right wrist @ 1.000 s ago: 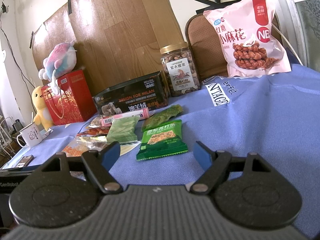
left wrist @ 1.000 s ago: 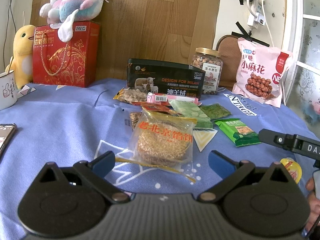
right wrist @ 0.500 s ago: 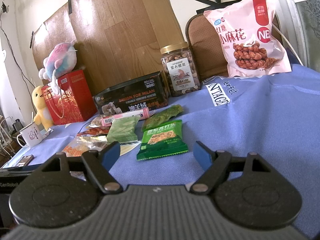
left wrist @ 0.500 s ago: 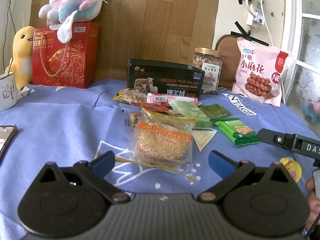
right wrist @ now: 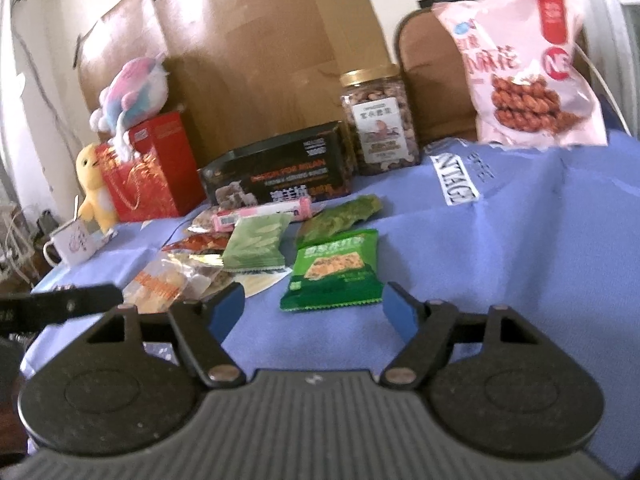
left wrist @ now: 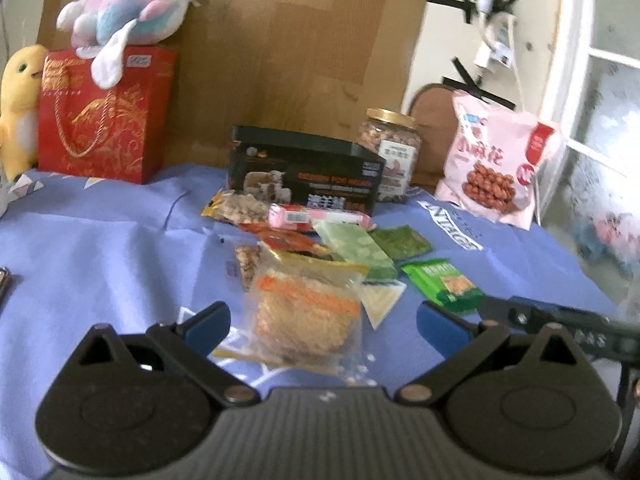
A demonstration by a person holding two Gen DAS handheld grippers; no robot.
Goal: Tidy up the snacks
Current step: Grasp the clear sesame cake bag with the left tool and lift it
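Note:
Several small snack packets lie in a loose heap on the blue tablecloth (left wrist: pixel 100 248). A clear packet with a round sesame cake (left wrist: pixel 306 312) lies right in front of my open left gripper (left wrist: pixel 324 326), between its blue fingertips. A bright green cracker packet (right wrist: pixel 334 276) lies just ahead of my open right gripper (right wrist: pixel 314 308); it also shows in the left wrist view (left wrist: pixel 444 286). A pale green packet (right wrist: pixel 256 246), a dark green packet (right wrist: pixel 340 216) and a pink bar (right wrist: pixel 262 212) lie behind it.
A black tin box (left wrist: pixel 304 172), a nut jar (left wrist: pixel 390 156) and a big pink bag of twists (left wrist: pixel 494 160) stand at the back. A red gift bag (left wrist: pixel 104 116) with plush toys is at the back left. A white mug (right wrist: pixel 72 242) stands at the left edge.
Both grippers have moved forward toward the snack heap; the sesame cake packet and the green cracker packet now sit closer to the fingertips. Both views are blurred by motion.

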